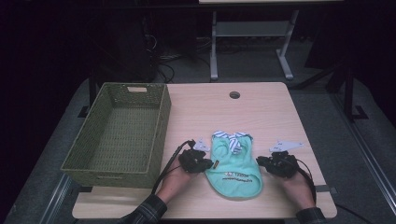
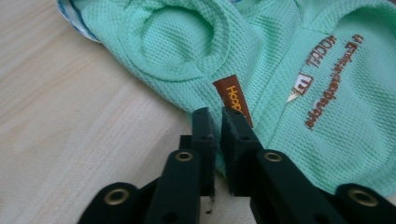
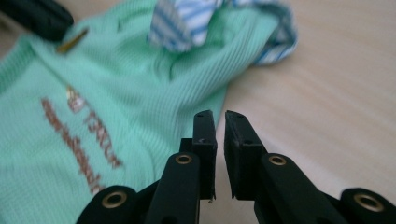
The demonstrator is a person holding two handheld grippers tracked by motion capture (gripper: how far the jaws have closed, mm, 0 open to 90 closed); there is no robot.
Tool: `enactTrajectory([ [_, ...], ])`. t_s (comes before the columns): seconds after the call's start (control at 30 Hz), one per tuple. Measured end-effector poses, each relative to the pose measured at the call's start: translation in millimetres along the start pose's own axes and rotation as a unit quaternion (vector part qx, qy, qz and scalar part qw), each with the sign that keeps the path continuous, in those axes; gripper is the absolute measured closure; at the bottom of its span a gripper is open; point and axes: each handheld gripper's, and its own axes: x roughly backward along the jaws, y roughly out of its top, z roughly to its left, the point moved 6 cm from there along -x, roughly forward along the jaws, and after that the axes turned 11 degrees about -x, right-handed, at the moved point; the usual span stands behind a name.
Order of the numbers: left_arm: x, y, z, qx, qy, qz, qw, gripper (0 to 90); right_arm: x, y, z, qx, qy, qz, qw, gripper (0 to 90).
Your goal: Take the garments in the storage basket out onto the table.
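A woven green basket (image 1: 116, 133) is seen at the bench's (image 1: 280, 112) left edge, with nothing lying in it. A mint-green garment (image 1: 233, 168) with a striped collar is spread near the bench's front edge. It is flanked by the left tool (image 1: 198, 161) and right tool (image 1: 271, 164), each with jaws nearly pressed together and nothing pinched between them.

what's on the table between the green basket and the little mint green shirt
In the high view, the left gripper and the hand holding it lie between the basket and the shirt; otherwise bare tabletop.
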Motion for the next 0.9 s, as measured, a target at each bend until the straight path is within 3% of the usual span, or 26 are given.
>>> enactTrajectory([
  [0.07, 3.1, 2.2, 0.2, -0.001, 0.004, -0.008, 1.0, 79.4, 1.2, 14.8, 0.0, 0.002, 0.004, -0.019, 0.9998, 88.1],
  [0.17, 7.8, 6.3, -2.4, -0.002, 0.002, -0.02, 0.9998, 79.6, -3.0, 24.9, 0.7, 0.005, 0.007, -0.026, 0.9996, 89.5],
  [0.3, 4.2, 8.0, -10.1, -0.004, -0.01, -0.022, 0.9997, 81.5, -20.8, 36.5, -0.3, 0.0, 0.019, -0.018, 0.9997, 89.7],
  [0.33, 2.1, 7.6, -11.7, -0.008, -0.013, -0.017, 0.9997, 81.5, -32.1, 39.0, -2.0, 0.005, 0.017, -0.007, 0.9998, 89.7],
  [0.4, -2.1, 6.1, -14.3, -0.016, -0.018, -0.005, 0.9997, 81.5, -37.1, 40.1, -2.4, 0.003, 0.016, -0.003, 0.9999, 89.7],
  [0.53, -8.1, 3.1, -15.9, -0.017, -0.023, 0.003, 0.9996, 82.0, -53.8, 37.1, -15.7, 0.005, -0.022, 0.023, 0.9995, 89.8],
  [0.73, -5.4, 2.8, -13.5, -0.021, -0.016, 0.006, 0.9996, 79.4, -52.6, 37.2, -24.3, -0.002, -0.027, 0.016, 0.9995, 89.7],
  [0.9, 5.3, 6.3, -21.6, -0.014, -0.023, -0.015, 0.9995, 76.8, -47.9, 40.4, -21.2, 0.004, -0.029, 0.003, 0.9996, 89.8],
])
